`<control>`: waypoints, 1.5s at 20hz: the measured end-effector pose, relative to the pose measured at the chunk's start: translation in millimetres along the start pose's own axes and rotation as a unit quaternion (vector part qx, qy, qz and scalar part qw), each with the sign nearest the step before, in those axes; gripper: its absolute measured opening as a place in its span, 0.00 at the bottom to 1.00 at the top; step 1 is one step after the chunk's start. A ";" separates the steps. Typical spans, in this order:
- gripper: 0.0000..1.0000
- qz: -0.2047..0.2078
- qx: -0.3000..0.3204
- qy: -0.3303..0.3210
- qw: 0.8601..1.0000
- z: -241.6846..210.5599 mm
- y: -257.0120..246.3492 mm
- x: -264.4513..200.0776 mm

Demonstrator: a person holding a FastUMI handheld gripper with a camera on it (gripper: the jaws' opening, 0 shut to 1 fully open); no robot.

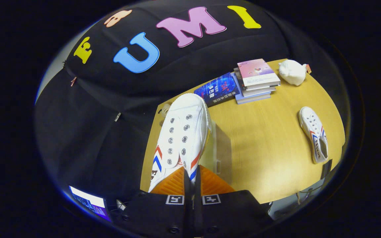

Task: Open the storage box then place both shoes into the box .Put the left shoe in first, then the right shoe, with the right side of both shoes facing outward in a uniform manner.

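A lit screen (88,201) glows down at the far left, below the table's level. Next comes the shoe (180,138) I carry: my gripper (192,185) has its fingers pinched nearly together on the thin upper at the shoe's heel end, toe pointing away from me, eyelets and red and blue chevrons facing up. It looks lifted over the near left part of the table (263,148), partly over the table's left edge.

Just right of the shoe and partly behind it stands a pale, translucent thing, which I take for the box (217,148). I cannot tell whether its lid is off or which way it opens, for the shoe and my fingers cover most of it. Beyond it lie a blue book (217,88) and a stack of books (256,81), then a white lump (292,72) near the far rim. The second shoe (315,134) lies on its side well to the right, near the table edge.

The risk: my hold is on a thin bit of fabric only, so the shoe could swing or slip as I lower it. It could also catch the box wall, or go in facing the wrong side out. Which shoe is left and which is right I cannot make out from here.
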State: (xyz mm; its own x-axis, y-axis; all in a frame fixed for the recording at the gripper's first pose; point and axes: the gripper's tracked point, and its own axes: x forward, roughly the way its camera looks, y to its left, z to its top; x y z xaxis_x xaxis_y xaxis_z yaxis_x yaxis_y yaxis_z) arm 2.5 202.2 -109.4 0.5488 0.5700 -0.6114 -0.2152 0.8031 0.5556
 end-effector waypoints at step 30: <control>0.94 -0.090 -0.081 0.092 0.988 -60.2 9.5 119.9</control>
State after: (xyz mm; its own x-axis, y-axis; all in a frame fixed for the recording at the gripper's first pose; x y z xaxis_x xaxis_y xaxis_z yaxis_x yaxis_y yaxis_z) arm 17.6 288.7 -211.3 0.4373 0.4255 -0.7923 -0.2619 0.9031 0.3404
